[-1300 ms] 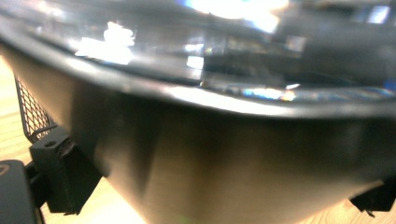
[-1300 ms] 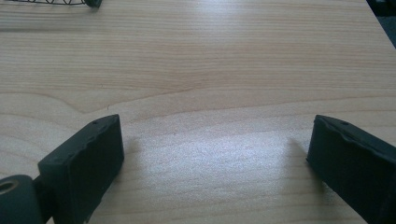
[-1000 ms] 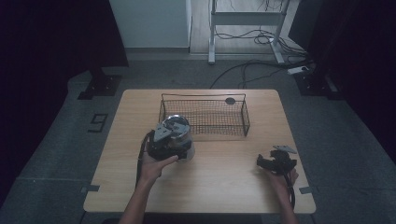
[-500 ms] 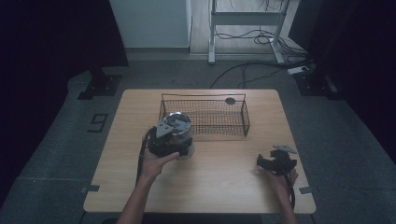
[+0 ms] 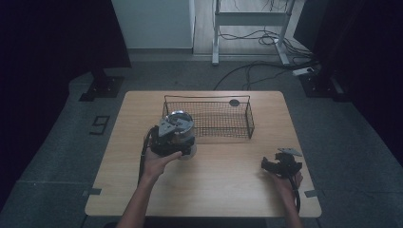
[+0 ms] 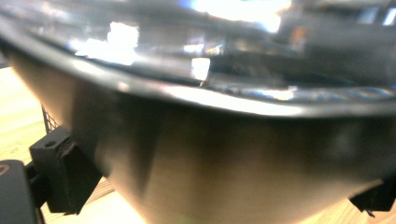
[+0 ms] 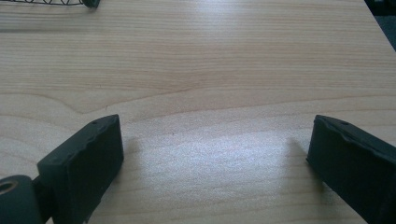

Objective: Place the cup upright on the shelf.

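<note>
The left gripper [image 5: 177, 142] clamps a shiny round steel bowl [image 5: 179, 124] just beside the black wire basket's [image 5: 207, 119] left end. The right gripper [image 5: 276, 165], jaws wide, rests near the wooden table's [image 5: 223, 190] right edge, well apart.

The metal bowl [image 5: 179, 124] sits just left-front of the wire basket [image 5: 247, 118] on the table [image 5: 223, 185].

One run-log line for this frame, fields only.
left gripper: shut on steel bowl, beside wire basket | right gripper: open, idle over table
</note>
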Tool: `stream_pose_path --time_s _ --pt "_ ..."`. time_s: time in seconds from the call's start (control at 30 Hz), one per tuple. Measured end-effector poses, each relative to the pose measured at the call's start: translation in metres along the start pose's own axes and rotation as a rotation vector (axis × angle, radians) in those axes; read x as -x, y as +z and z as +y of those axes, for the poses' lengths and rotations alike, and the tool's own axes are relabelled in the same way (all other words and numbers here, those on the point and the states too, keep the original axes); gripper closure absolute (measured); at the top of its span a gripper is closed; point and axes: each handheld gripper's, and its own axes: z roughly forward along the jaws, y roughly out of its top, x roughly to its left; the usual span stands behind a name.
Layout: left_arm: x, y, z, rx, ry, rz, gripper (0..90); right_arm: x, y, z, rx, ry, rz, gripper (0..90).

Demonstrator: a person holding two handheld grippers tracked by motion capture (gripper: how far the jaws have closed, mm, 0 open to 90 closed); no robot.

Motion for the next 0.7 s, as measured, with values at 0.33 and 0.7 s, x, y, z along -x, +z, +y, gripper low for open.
stream_pose_path --time_s 0.33,0.7 --pt "-0.0024 0.0039 0.0012 -0.008 0.002 0.004 4.2 0.0000 0.0002 0.0001 -0.001 0.003 -0.002 2.7" --pt "-0.0090 0.0063 0.0067 -0.008 -0.014 0.010 4.2 0.0003 0.0003 0.0002 -0.002 0.006 -0.006 2.6"
